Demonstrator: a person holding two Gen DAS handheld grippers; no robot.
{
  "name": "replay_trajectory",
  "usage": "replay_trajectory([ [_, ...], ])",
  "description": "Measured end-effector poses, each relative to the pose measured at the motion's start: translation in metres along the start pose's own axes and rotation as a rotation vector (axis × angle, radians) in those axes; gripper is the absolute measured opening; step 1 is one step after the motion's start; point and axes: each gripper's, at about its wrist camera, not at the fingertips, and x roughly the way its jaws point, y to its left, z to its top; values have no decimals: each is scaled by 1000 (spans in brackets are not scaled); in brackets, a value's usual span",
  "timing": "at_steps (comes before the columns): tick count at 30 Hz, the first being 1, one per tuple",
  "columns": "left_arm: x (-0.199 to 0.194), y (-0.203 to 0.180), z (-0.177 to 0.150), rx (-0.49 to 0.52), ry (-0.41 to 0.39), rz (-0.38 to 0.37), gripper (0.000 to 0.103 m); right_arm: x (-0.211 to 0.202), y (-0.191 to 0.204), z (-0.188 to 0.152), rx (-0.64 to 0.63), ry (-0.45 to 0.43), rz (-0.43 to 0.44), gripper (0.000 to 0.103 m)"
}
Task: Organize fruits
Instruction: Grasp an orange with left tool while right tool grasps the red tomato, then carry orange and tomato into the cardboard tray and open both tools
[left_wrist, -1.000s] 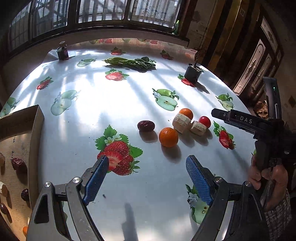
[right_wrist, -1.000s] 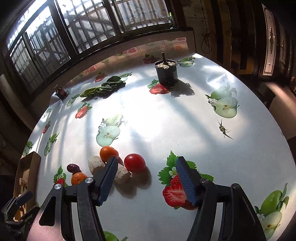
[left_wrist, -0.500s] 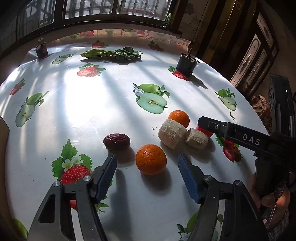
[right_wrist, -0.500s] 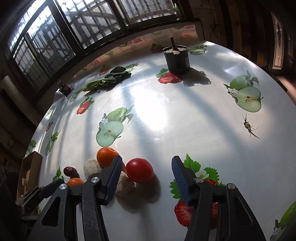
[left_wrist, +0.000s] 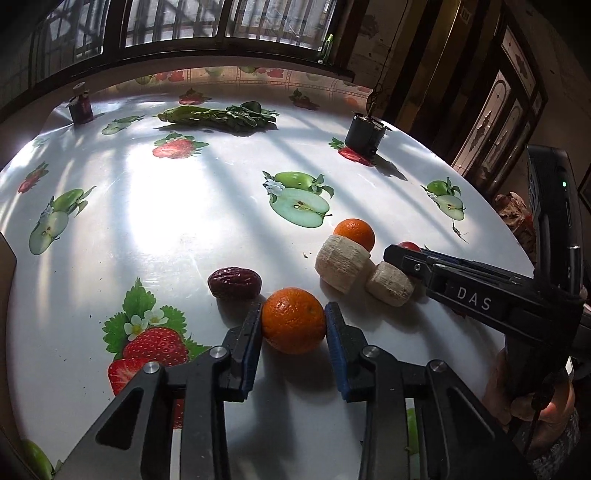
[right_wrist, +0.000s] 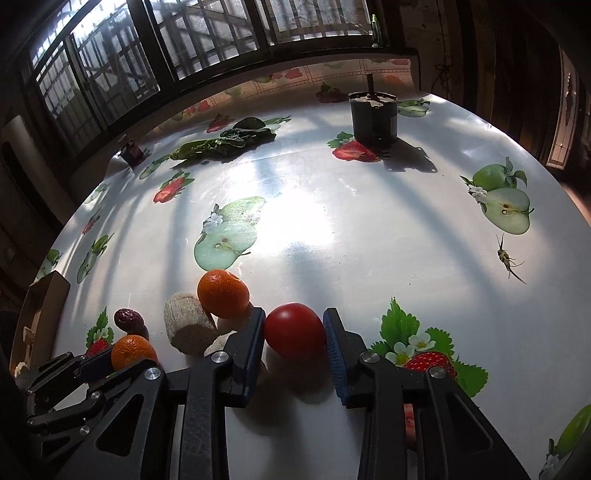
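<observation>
Orange (left_wrist: 293, 320) dead centre between left gripper (left_wrist: 293, 332) pads, both blue faces touching its sides, resting on tablecloth (left_wrist: 184, 229). Same on the other side: tomato (right_wrist: 294, 331) clamped square in right gripper (right_wrist: 294, 341). Straight lift for each; carton (right_wrist: 40, 314) far left, nearer left gripper.

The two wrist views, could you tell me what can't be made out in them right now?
- Right wrist view: the smaller pale chunk is mostly hidden behind the right gripper.
- Left wrist view: the tomato is mostly covered by the right gripper's finger.
- Right wrist view: the cardboard box is cut off by the left edge; its contents are unreadable.
</observation>
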Motion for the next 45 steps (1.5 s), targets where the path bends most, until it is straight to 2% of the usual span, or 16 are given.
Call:
replay_trajectory([
  [13,1,20,6,-76,13,-17,32,-4,0,-1,4,-42,-38,34],
  [18,-6,26,2,-141,18,-34,32,-12,-6,0,63,-68,-23,34],
  [21,-27,37,-6,-210,23,-75,32,-28,-4,-3,112,-71,17,34],
  [26,-91,62,-23,-255,-66,-52,32,-67,32,-11,53,-111,59,34],
  [29,-134,89,-33,-294,-123,5,32,-79,65,-14,9,-111,111,34],
  [33,-182,139,-52,-357,-176,179,32,-82,125,-24,-74,-83,210,34],
  [37,-211,187,-81,-418,-159,330,32,-79,193,-40,-184,-51,304,35],
  [42,-222,218,-116,-471,-100,388,32,-64,277,-61,-308,24,413,35],
  [45,-223,231,-130,-492,-86,419,32,-51,313,-71,-358,64,450,35],
])
